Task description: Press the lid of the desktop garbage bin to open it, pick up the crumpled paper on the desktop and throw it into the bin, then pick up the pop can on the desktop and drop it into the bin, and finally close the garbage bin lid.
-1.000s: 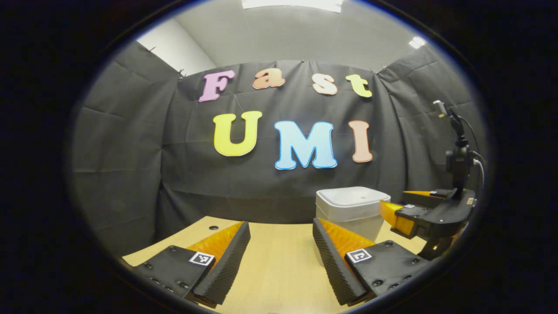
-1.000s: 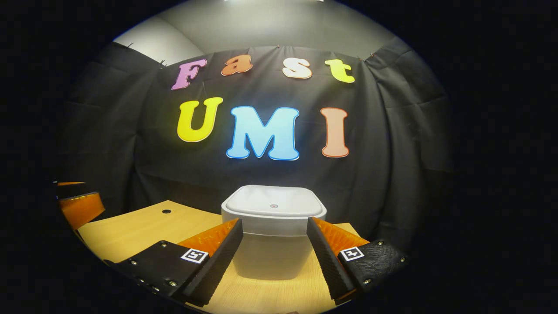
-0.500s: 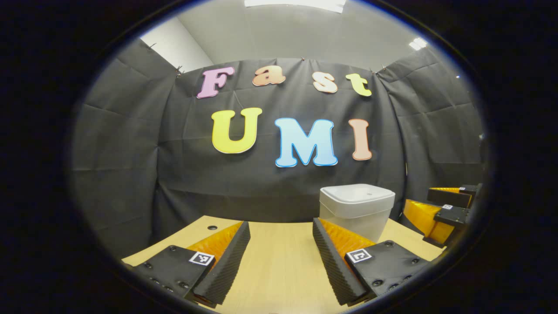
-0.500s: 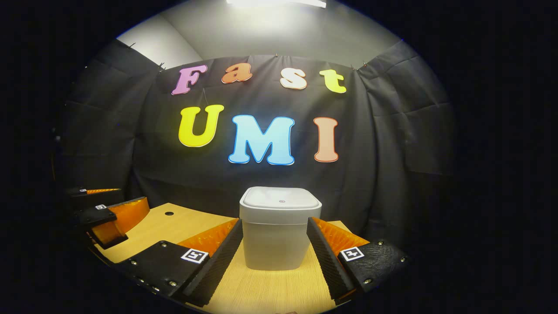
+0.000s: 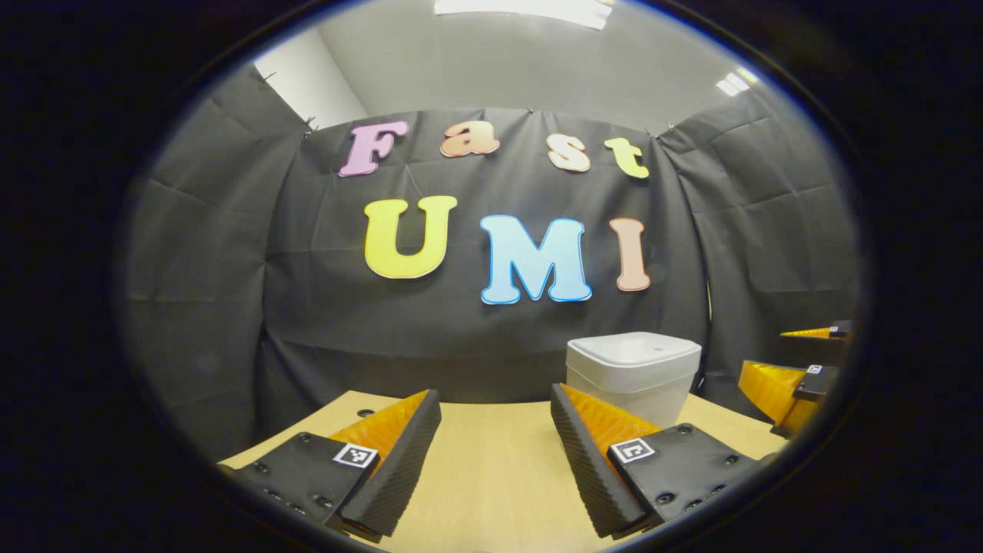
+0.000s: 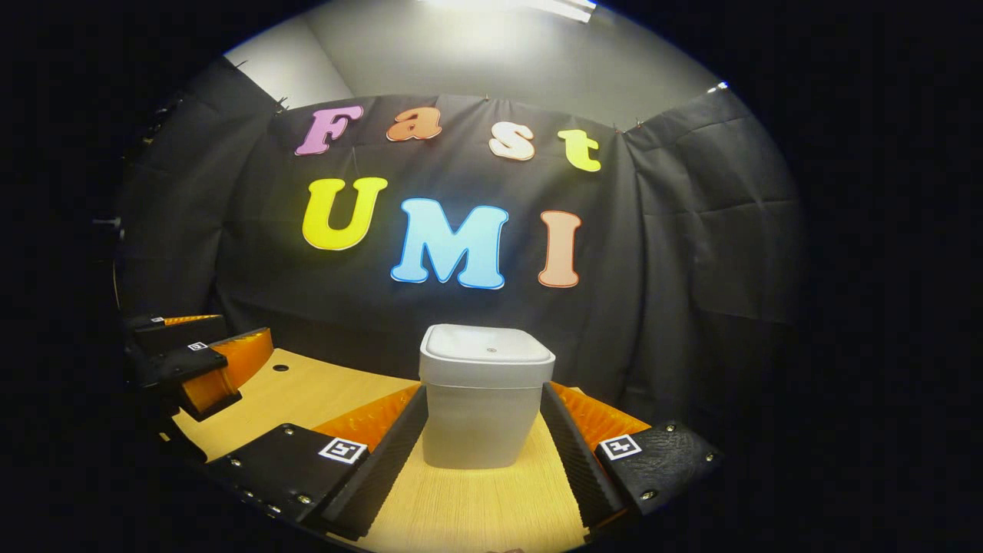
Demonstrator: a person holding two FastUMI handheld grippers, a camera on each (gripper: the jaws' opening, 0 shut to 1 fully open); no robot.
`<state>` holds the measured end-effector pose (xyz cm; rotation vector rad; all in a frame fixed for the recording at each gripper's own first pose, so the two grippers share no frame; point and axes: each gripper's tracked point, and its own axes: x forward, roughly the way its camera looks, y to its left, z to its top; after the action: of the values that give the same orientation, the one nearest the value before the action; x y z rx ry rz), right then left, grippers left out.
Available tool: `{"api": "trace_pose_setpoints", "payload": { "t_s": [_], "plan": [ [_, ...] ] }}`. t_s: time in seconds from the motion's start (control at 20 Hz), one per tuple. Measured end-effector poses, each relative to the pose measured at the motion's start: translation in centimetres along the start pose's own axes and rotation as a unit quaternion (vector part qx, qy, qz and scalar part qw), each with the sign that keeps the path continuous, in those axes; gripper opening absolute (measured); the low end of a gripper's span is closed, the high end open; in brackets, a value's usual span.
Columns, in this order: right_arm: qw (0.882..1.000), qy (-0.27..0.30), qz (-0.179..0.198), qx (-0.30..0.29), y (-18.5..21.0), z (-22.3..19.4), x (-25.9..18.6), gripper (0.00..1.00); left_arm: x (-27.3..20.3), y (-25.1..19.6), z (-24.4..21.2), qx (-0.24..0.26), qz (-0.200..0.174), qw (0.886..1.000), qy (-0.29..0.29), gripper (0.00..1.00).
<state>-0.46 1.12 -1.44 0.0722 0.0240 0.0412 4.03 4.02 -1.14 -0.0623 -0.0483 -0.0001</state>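
White desktop garbage bin (image 6: 486, 407) stands at the far edge of the wooden desk (image 6: 476, 507), lid (image 6: 486, 353) down. Right gripper (image 6: 480, 453), fingers spread, faces it; left gripper (image 5: 491, 468), also spread, hovers left. Rigid, probably light plastic: press the lid centre, not the walls.

Black cloth (image 5: 491, 338) is hanging in creased panels along the back and both sides of the booth, pinned near its top edge. Above it, a pale grey wall (image 5: 522, 69) is rising to a bright ceiling light (image 5: 522, 8). Below, a light wooden surface (image 5: 491, 453) is spreading forward, a small round hole (image 6: 280, 368) showing near its far left corner.
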Motion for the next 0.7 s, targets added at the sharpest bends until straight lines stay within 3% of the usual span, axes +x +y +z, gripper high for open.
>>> {"api": "trace_pose_setpoints", "payload": {
  "t_s": [0.1, 0.2, 0.35, 0.6, 0.7],
  "plan": [
    [1.0, -0.001, -0.003, 0.003, 0.4, 0.0, 0.0, 0.94, 0.3, 0.3, 0.1, -0.002, -0.003, 1.0, 0.0, 0.92],
    [1.0, -0.003, -0.003, 0.001, 0.8, 0.2, 0.3, 0.94, 0.5, 0.7, 0.3, 0.003, -0.004, 1.0, -0.004, 0.96],
    [1.0, -0.014, -0.004, 0.0, 0.5, 1.3, 0.8, 0.94, 0.7, 0.8, 1.0, 0.02, -0.009, 1.0, -0.015, 0.95],
    [0.999, -0.035, -0.008, -0.009, -2.2, 2.6, 1.4, 0.94, 1.6, -1.1, 1.1, 0.023, -0.007, 1.0, -0.018, 0.92],
    [0.999, -0.04, -0.004, -0.007, -3.8, 2.5, 1.6, 0.95, 1.9, -2.5, 1.1, 0.025, 0.003, 1.0, -0.018, 0.96]
  ]
}}
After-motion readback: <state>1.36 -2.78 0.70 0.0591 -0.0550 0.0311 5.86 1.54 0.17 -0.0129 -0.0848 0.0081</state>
